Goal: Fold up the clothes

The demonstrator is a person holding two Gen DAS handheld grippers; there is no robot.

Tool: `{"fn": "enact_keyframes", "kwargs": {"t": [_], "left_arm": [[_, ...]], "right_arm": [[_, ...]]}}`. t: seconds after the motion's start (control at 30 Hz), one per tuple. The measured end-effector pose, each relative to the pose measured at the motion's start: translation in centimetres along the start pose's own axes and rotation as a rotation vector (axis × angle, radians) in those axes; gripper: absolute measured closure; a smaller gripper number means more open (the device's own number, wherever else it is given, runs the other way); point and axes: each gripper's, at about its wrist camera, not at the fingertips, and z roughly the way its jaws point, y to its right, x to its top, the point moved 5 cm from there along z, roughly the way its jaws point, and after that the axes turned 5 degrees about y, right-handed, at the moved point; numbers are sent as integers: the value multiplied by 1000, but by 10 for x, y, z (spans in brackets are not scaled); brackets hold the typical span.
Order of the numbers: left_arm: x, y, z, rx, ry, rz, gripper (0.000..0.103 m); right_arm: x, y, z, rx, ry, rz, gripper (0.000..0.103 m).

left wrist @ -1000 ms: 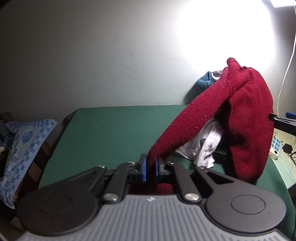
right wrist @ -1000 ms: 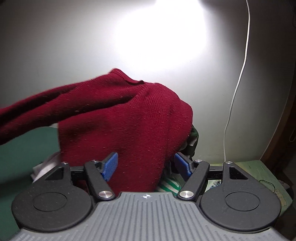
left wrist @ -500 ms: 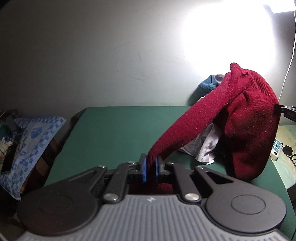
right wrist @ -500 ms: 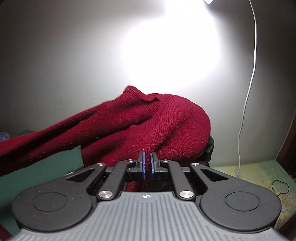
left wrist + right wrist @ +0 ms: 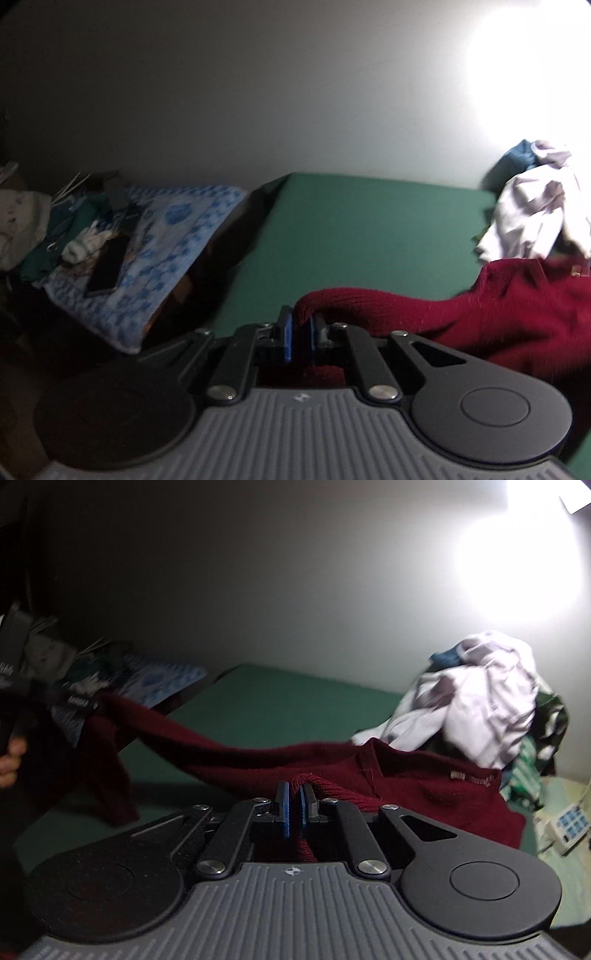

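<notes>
A dark red knitted sweater [image 5: 413, 779] is stretched low over the green table [image 5: 266, 698]. In the left wrist view my left gripper [image 5: 300, 325] is shut on the end of a sleeve, and the red sweater [image 5: 517, 314] trails off to the right. In the right wrist view my right gripper [image 5: 294, 801] is shut on a fold of the sweater's body. The other sleeve runs left to the left gripper [image 5: 74, 701], seen blurred at the far left edge with a hand [image 5: 9, 764] below it.
A pile of white and coloured clothes [image 5: 476, 716] lies at the table's far right; the same clothes pile [image 5: 535, 210] shows in the left wrist view. A blue patterned cloth [image 5: 159, 236] with a phone [image 5: 107, 267] and clutter lies left of the table. A remote [image 5: 569, 821] rests at right.
The right gripper closed on the sweater. Both grippers then swung left and pulled the sweater off the clothes pile, so it now lies stretched low over the table.
</notes>
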Motion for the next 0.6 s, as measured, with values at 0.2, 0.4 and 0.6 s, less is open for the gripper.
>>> {"fn": "enact_keyframes", "kwargs": {"t": [0.2, 0.4, 0.6], "left_arm": [[-35, -36, 11, 12, -80, 53, 92], [-45, -29, 12, -58, -69, 187, 77], [-51, -6, -10, -192, 1, 344, 31]], "right_arm": [[-50, -67, -6, 64, -101, -115, 96], [-57, 14, -9, -227, -94, 61, 61], [-63, 106, -17, -467, -91, 257, 50]]}}
